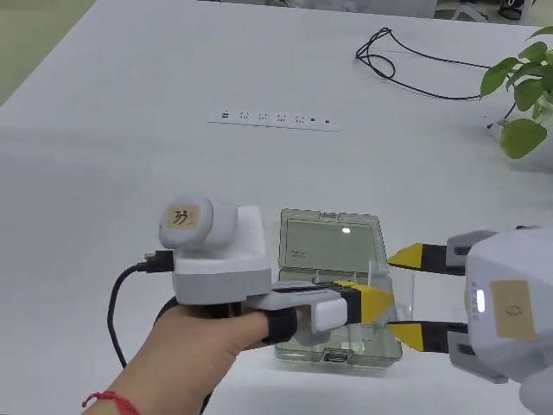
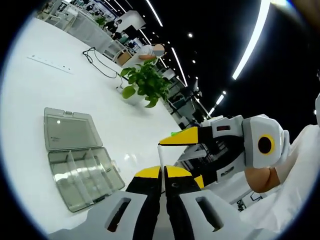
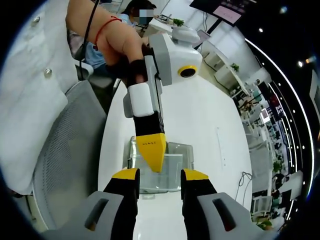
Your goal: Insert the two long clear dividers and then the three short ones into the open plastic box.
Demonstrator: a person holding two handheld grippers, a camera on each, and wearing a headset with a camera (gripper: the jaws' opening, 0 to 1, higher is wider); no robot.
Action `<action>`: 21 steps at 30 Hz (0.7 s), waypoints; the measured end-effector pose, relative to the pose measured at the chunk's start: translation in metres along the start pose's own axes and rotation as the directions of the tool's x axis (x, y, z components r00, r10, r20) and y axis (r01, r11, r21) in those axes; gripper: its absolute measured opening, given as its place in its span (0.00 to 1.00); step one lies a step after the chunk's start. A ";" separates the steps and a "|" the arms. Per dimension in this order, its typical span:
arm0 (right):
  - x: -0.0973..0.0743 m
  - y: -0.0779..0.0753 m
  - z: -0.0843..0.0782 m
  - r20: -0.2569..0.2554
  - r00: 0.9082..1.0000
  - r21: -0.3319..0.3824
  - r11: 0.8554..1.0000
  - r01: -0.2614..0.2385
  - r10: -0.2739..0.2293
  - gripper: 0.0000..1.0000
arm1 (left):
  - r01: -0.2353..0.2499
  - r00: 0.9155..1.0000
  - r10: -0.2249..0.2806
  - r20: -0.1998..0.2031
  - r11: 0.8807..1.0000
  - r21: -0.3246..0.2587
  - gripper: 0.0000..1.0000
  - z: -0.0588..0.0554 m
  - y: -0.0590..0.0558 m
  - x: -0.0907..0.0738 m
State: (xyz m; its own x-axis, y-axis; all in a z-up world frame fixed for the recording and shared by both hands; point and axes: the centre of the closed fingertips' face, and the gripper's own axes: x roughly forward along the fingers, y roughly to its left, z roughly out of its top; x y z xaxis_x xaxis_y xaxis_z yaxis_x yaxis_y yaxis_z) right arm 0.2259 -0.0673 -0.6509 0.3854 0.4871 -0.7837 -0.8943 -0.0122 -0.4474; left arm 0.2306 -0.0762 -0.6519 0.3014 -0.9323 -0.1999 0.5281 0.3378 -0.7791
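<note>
- Firmly pinched in the closed jaws of the left gripper [image 1: 376, 301]: one clear flat plastic divider [image 3: 170, 176] (edge-on in the left gripper view).
- Spread apart either side of that divider: jaws of the right gripper [image 1: 406, 294].
- Resting on the white surface [image 1: 130, 130] by both grippers: the open clear plastic box [image 2: 82, 170], lid flat.

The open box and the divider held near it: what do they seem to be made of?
Box: probably hard plastic, smoky, see-through and glossy; a light reflects on its lid. Divider: likely thin, clear, stiff plastic; the box shows through it, and it looks flat though gripped by one edge.
</note>
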 end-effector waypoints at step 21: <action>-0.029 -0.012 0.024 0.364 0.887 0.269 0.879 -0.393 0.285 0.22 | 0.108 0.994 -0.087 -0.067 0.884 0.454 0.00 -0.009 -0.011 -0.022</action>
State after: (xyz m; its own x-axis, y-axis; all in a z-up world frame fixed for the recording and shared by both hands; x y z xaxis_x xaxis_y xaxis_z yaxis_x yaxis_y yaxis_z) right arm 0.2202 -0.0607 -0.6127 0.0043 0.7460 -0.6660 -0.9990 0.0330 0.0305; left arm 0.2103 -0.0605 -0.6442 0.2002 -0.9648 -0.1707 0.8604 0.2564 -0.4405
